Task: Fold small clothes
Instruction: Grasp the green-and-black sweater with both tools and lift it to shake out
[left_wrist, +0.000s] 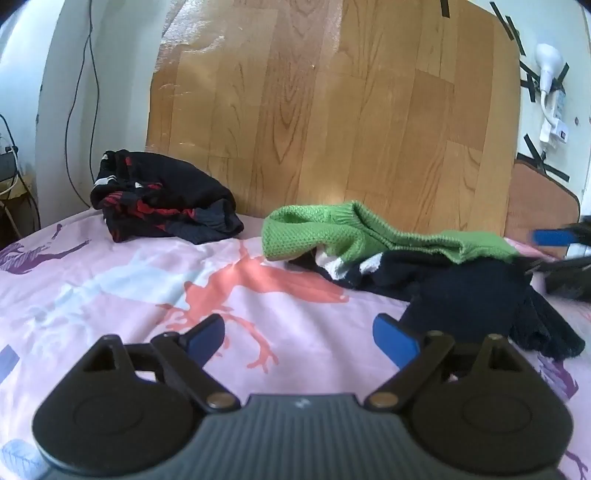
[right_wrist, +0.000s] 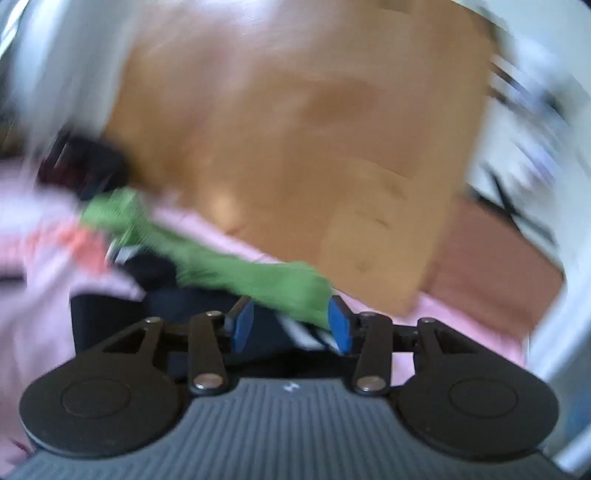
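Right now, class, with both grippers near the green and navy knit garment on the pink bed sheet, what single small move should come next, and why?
Probably bring the left gripper forward and to its right onto the near dark edge of the green and navy garment. Its jaws stand wide over bare pink sheet, holding nothing, while the right gripper already has the garment's far end between its pads; the blur hides whether it grips.

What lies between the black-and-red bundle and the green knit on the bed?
Only bare pink sheet; black-and-red bundle and green knit lie apart, seen in the left wrist view.
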